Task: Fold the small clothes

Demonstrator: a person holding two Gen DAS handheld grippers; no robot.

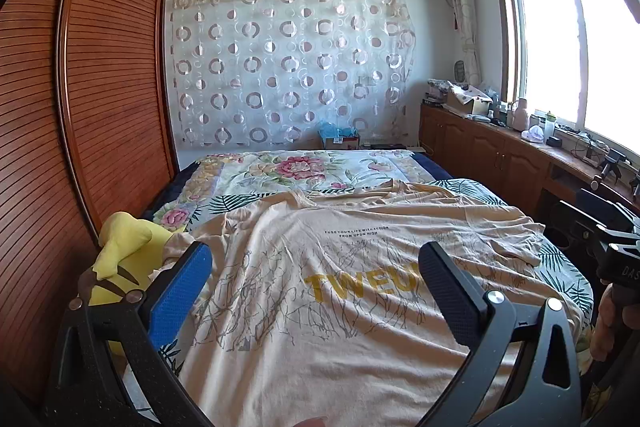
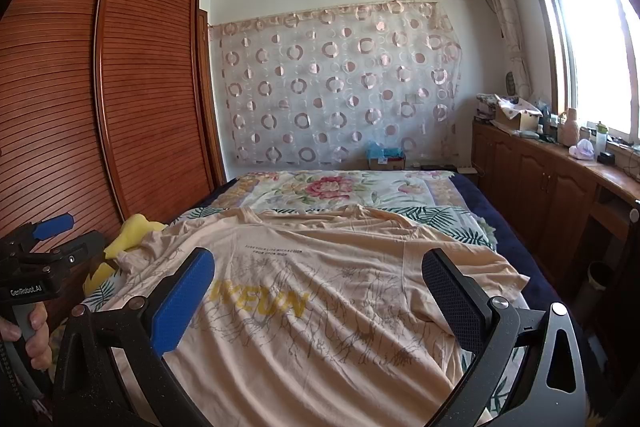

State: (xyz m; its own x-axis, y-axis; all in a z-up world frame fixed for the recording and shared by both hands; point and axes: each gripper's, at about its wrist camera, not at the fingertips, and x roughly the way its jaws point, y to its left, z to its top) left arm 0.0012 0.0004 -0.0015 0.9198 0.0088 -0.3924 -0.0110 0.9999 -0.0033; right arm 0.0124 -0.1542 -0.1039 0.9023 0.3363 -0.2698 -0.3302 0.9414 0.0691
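At the left, a brown wooden slatted wardrobe [image 1: 80, 107] is standing beside the bed, and a yellow soft plush toy [image 1: 120, 247] is lying at the bed's left edge, just beside the shirt's sleeve. The left hand-held gripper [image 1: 316, 287] is hovering over the shirt with its jaws spread wide, grasping nothing. The peach cotton T-shirt with yellow letters and grey line drawing [image 1: 360, 307] is lying spread flat, front side up, on the bed with leaf-patterned and flower-patterned covers [image 1: 288, 167]. The right hand-held gripper [image 2: 318, 291] is also hanging above the shirt, released and empty. At the right, a long brown wooden cabinet under the window [image 2: 540, 179] is carrying many small things.
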